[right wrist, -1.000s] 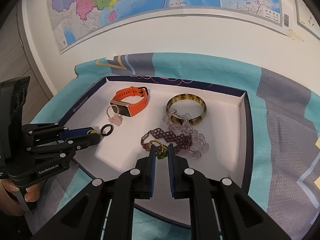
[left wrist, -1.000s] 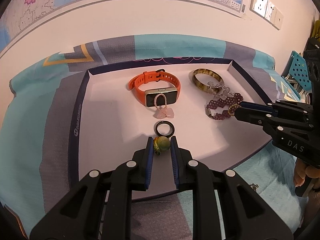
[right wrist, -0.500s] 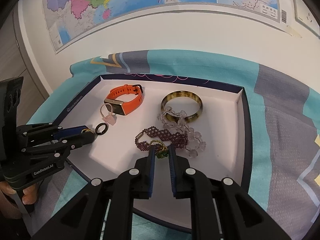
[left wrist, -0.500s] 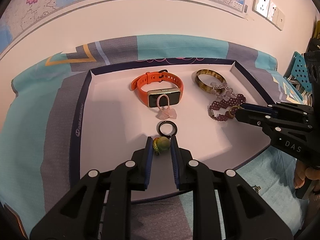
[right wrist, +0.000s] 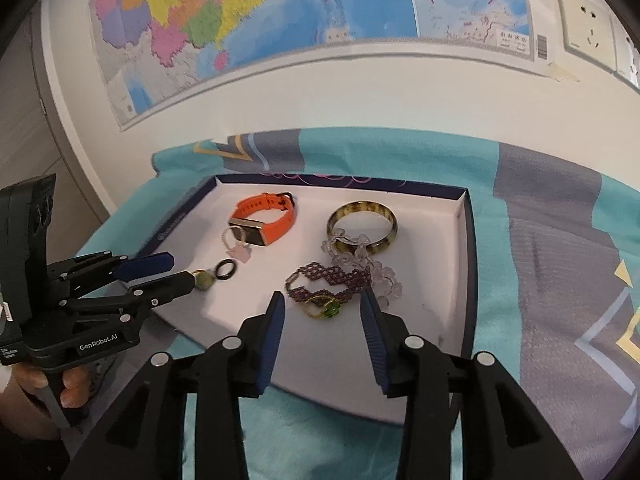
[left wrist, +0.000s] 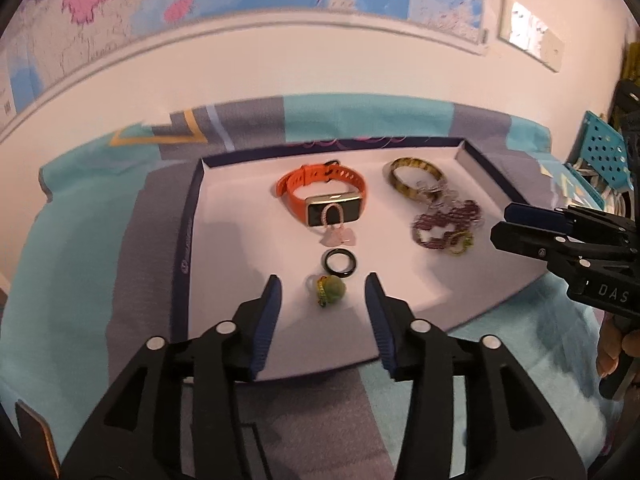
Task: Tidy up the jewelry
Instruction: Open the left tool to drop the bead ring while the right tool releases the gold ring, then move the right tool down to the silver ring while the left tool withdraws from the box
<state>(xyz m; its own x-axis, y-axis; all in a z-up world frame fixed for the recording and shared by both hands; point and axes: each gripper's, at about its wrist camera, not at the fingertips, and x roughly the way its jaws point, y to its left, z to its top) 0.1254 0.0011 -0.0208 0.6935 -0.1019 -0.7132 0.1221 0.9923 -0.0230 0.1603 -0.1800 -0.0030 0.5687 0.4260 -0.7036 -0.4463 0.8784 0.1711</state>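
Note:
A white tray with a dark blue rim (left wrist: 188,216) (right wrist: 469,248) holds the jewelry. My left gripper (left wrist: 322,296) is open, and a green stone ring (left wrist: 331,289) (right wrist: 203,280) lies on the tray between its fingers. A black ring (left wrist: 340,262) lies just beyond it. My right gripper (right wrist: 323,307) is open, and a gold ring with a green stone (right wrist: 326,309) (left wrist: 460,242) lies between its fingers against a purple beaded bracelet (right wrist: 326,280). An orange smartwatch (left wrist: 322,196), a pink charm ring (left wrist: 338,232), a tortoiseshell bangle (right wrist: 362,222) and a clear bead bracelet (right wrist: 372,264) also lie there.
The tray rests on a teal and grey patterned cloth (right wrist: 560,240). A wall with a map (right wrist: 280,8) stands right behind. A teal perforated basket (left wrist: 604,152) is at the far right in the left wrist view.
Both grippers have opened. The left one let go of the green stone ring and the right one let go of the gold ring; both rings now lie on the tray.

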